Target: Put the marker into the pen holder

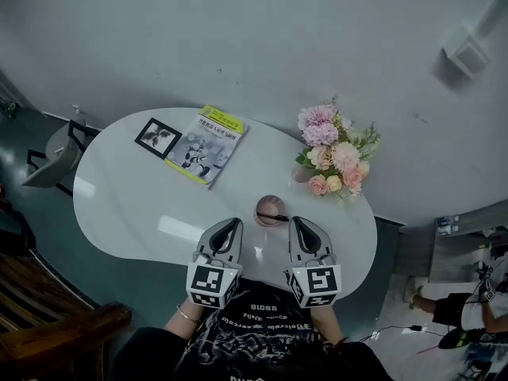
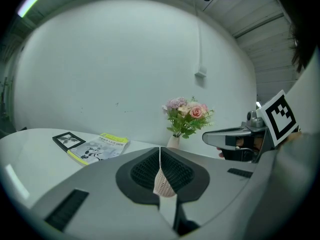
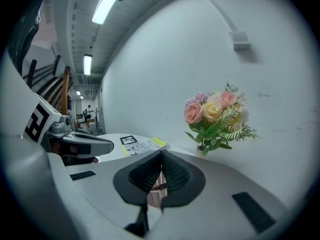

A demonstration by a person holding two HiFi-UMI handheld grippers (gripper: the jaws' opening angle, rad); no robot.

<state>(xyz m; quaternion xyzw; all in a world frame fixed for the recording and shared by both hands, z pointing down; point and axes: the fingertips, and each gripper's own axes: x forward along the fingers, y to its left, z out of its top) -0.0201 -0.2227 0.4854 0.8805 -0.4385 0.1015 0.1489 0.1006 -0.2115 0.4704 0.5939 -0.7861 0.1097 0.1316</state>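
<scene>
1. Closest in, the person's dark shirt (image 1: 262, 332) has white print on it. It's upside down from the head view and too small for me to read.
2. The left gripper (image 1: 232, 225) has its jaws pressed together tip to tip, nothing in them. Its marker cube (image 1: 211, 282) only carries a black-and-white square pattern, no words.
3. The right gripper (image 1: 299, 224) is the same deal: fully closed and empty.
4. Just past the two tips and between them, the pinkish mesh pen holder (image 1: 270, 205) sits on the white table (image 1: 127, 205). The black marker (image 1: 274, 217) lies flat across its top.
5. Further back on the left there's a booklet (image 1: 208, 144) with a yellow strip and lines of print on the cover, too tiny to make out. A black-framed picture (image 1: 159, 137) lies just beside it.
6. Back right is a bouquet (image 1: 333, 153) of pink and cream flowers, near the plain wall (image 1: 238, 38).
</scene>
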